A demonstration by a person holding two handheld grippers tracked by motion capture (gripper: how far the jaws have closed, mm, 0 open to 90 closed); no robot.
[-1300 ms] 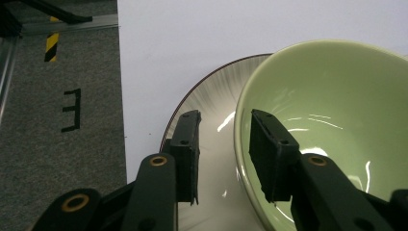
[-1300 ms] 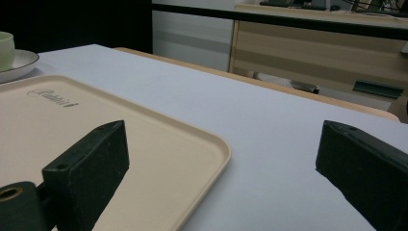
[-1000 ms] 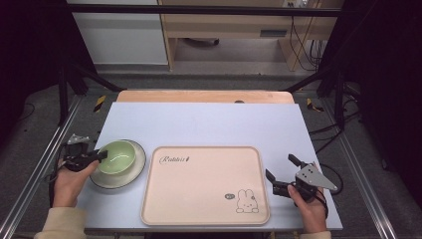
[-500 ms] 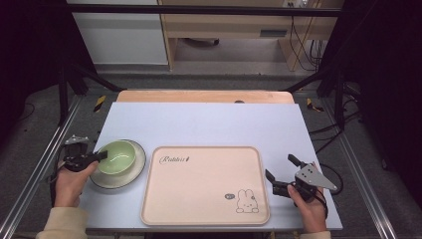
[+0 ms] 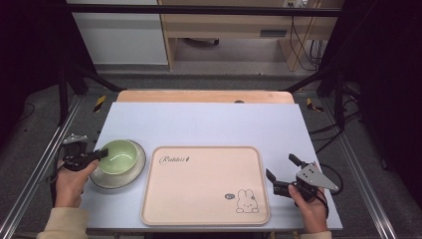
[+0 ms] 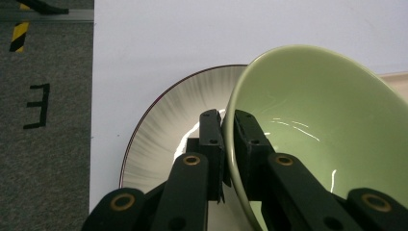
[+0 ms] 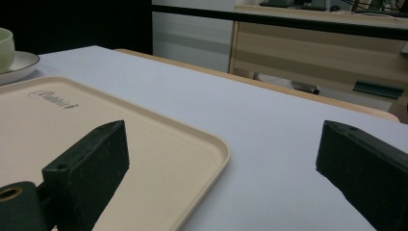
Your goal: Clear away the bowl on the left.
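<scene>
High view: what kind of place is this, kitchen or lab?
Most likely a lab or recording workshop, not a kitchen. The table sits inside a black metal frame, loose cables hang at the back, and yellow-black tape marks the grey floor. The green bowl and tray look like props.

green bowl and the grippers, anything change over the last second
Nothing visibly changed. The left gripper stays shut on the rim of the green bowl, which sits on the plate. The right gripper stays open beside the tray.
</scene>
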